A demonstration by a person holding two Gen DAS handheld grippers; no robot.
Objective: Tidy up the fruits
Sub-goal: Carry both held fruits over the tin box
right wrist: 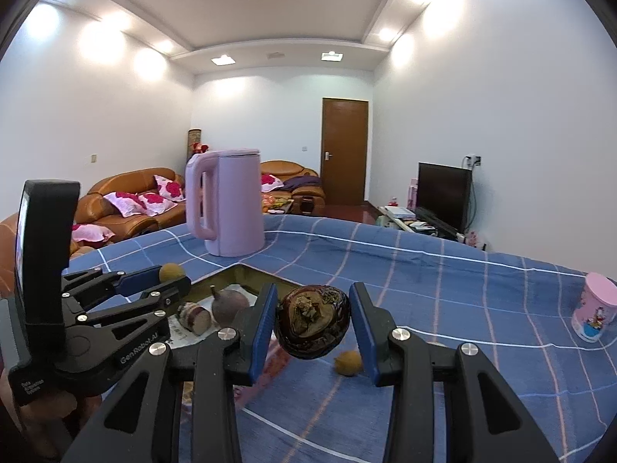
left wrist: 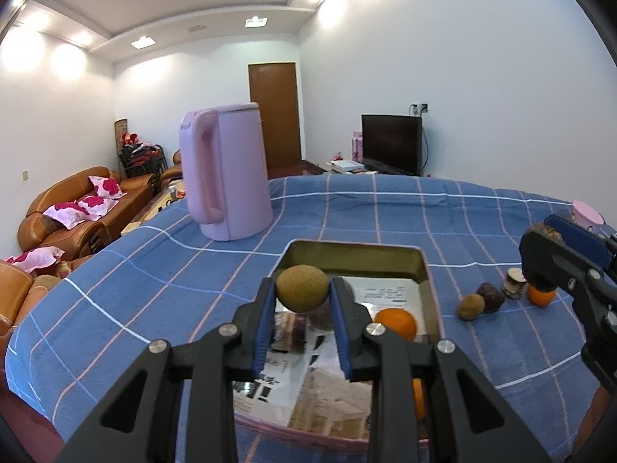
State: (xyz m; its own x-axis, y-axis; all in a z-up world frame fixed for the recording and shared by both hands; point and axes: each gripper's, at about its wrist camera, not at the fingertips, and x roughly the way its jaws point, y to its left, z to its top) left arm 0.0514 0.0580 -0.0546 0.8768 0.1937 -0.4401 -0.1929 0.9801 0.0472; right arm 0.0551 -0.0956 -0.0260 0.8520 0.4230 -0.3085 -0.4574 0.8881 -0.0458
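**Both grippers loaded, tray just below the left one**

Black linkages and blue pads fill the foreground of each wrist view. Left gripper [left wrist: 302, 293] is clenched on a round brown-green fruit [left wrist: 302, 288], holding it above the near part of the metal tray [left wrist: 356, 249], which already has an orange [left wrist: 397, 323] lying on its paper lining. Right gripper [right wrist: 313, 322] is grasping a dark, wrinkled fruit [right wrist: 314, 322] over the blue checked cloth [right wrist: 443, 293], beside the tray and not over it. From these jaws the tray lies forward and to the left. A small yellowish fruit [right wrist: 348, 362] sits loose on the cloth below. My guess: the left hand is nearer and only needs to lower and let go; the right must swing leftward across the rim first. A pink kettle [left wrist: 225, 171] stands beyond the tray.
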